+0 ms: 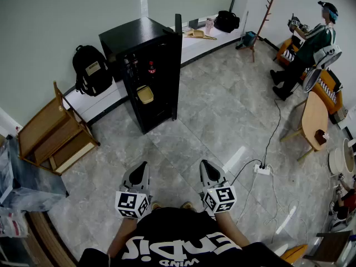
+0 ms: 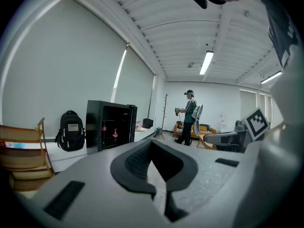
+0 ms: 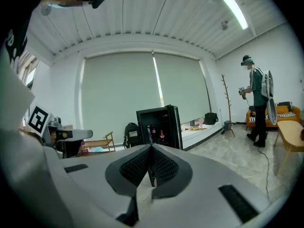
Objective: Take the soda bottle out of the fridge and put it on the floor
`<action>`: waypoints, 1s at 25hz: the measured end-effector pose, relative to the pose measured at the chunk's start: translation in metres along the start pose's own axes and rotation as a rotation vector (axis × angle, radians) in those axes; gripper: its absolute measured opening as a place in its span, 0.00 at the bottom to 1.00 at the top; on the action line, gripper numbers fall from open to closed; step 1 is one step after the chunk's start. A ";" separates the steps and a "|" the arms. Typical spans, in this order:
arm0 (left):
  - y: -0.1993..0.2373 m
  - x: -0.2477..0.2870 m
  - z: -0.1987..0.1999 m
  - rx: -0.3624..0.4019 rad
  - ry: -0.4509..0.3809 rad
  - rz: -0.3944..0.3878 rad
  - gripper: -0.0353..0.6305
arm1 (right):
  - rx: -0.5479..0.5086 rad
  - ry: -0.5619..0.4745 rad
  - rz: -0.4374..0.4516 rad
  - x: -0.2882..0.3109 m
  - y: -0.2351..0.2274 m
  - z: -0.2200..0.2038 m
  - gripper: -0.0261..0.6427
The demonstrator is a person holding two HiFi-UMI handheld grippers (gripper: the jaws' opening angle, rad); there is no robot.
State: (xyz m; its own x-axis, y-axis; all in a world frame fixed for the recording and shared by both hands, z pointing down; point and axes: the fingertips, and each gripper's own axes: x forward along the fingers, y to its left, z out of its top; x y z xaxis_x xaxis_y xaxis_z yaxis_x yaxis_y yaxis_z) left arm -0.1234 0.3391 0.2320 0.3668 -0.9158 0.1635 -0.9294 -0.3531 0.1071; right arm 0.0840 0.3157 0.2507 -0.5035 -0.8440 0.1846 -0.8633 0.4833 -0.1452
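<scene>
Both claws are clenched on nothing. I hold the left gripper point(image 1: 140, 168) and right gripper point(image 1: 206, 167) low and side by side at my waist, jaws pressed together. I judge this a carrying posture for the walk, since the fridge point(image 1: 133, 35) stands well apart across the floor point(image 1: 222, 121). Its door is open, leaving the shelves reachable. The bottle point(image 1: 151, 68) stands on an upper shelf inside, a second one point(image 2: 103, 127) beside it. It is upright, long axis vertical, cap up. Nothing is grasped; the approach is not yet made.
</scene>
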 end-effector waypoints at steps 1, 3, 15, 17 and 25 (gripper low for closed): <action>-0.001 -0.001 0.001 -0.001 0.000 0.000 0.06 | -0.001 0.001 0.003 -0.001 0.001 0.001 0.07; -0.002 -0.002 0.003 -0.001 0.000 -0.001 0.06 | -0.003 0.002 0.007 -0.003 0.002 0.002 0.07; 0.010 -0.008 0.003 0.008 0.014 -0.026 0.06 | 0.042 -0.010 0.025 0.001 0.024 0.002 0.07; 0.012 -0.009 0.001 0.014 0.021 -0.037 0.06 | 0.043 -0.006 0.022 0.002 0.031 -0.001 0.07; 0.025 -0.017 -0.009 0.034 0.033 -0.105 0.06 | 0.043 -0.021 -0.016 0.003 0.056 -0.016 0.07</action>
State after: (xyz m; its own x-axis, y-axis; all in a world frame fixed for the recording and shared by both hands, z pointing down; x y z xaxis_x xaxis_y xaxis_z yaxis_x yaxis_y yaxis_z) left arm -0.1528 0.3479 0.2405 0.4626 -0.8670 0.1854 -0.8866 -0.4533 0.0922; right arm 0.0332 0.3441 0.2586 -0.4884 -0.8566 0.1664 -0.8688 0.4595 -0.1846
